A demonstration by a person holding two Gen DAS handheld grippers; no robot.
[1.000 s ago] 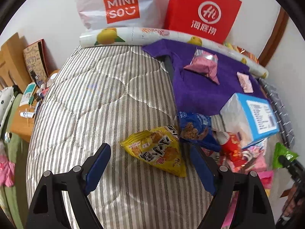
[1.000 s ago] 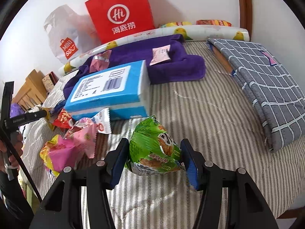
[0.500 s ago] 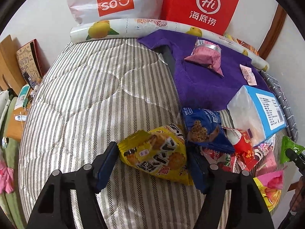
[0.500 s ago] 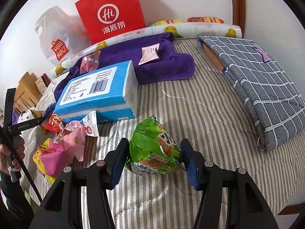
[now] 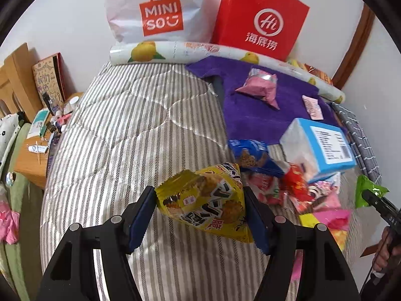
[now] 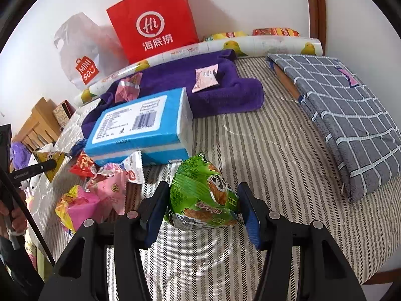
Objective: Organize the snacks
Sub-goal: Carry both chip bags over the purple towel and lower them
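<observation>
My left gripper [image 5: 200, 208] is shut on a yellow snack bag [image 5: 205, 203] and holds it just above the striped bed [image 5: 120, 130]. My right gripper [image 6: 203, 205] is shut on a green snack bag [image 6: 200, 193] over the striped bed [image 6: 263, 155]. A pile of loose snacks, with a blue cookie bag [image 5: 253, 155], red packets [image 5: 295, 183] and pink packets [image 6: 107, 193], lies beside a blue tissue pack [image 6: 140, 125]. A pink packet [image 5: 260, 86] and a small pink sachet [image 6: 206, 77] lie on the purple towel [image 5: 253, 118].
A white MINISO bag [image 5: 158, 10] and a red paper bag [image 5: 260, 17] lean on the wall behind a fruit-print roll [image 5: 175, 52]. A folded grey checked quilt [image 6: 345, 115] lies at the right. A wooden bedside table [image 5: 32, 155] with small items stands left of the bed.
My left gripper moved forward around the yellow bag, closed on it and lifted it slightly. My right gripper kept hold of the green bag and shifted slightly.
</observation>
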